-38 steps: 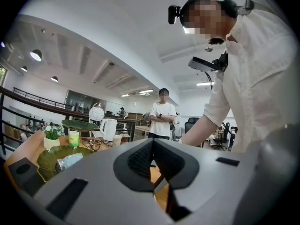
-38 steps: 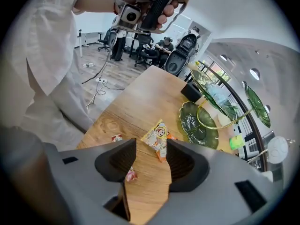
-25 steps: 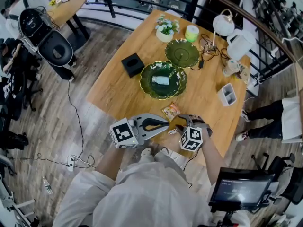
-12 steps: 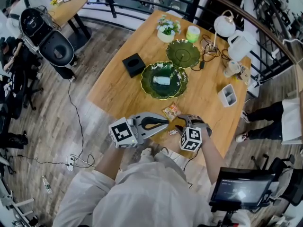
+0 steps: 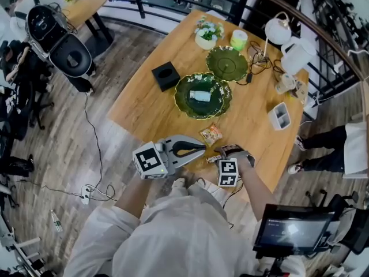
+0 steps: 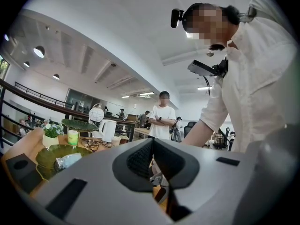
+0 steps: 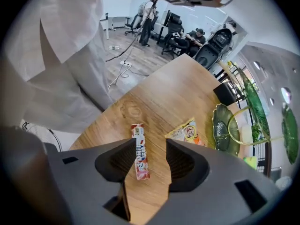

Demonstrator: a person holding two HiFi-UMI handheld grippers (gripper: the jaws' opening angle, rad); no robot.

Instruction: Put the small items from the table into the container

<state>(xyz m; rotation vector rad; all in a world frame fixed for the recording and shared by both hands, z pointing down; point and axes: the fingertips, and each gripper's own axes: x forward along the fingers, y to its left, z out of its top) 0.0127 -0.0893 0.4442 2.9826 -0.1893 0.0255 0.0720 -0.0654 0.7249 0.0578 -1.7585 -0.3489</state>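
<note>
A red-and-white candy stick (image 7: pixel 140 153) lies on the wooden table (image 5: pixel 150 105) near its front edge. My right gripper (image 7: pixel 151 146) hangs open just above it, one jaw on each side of it. In the head view the candy stick (image 5: pixel 213 159) shows just left of the right gripper (image 5: pixel 223 152). A yellow snack packet (image 5: pixel 211 134) lies a little farther in. Beyond it a green leaf-shaped plate (image 5: pixel 183 97) holds a small silvery wrapped item (image 5: pixel 200 95). My left gripper (image 5: pixel 199 147) hovers shut and empty over the front edge, pointing right.
A black box (image 5: pixel 166 76) sits left of the plate. A second green plate (image 5: pixel 226 63), flower pot (image 5: pixel 206 33), green cup (image 5: pixel 237 40), lamp (image 5: pixel 278 31), kettle (image 5: pixel 295 56), cables and a white tray (image 5: pixel 279 115) fill the far and right side. A person (image 6: pixel 161 121) stands beyond the table.
My right gripper has edged slightly left and down over the candy stick. The left gripper has barely moved.
</note>
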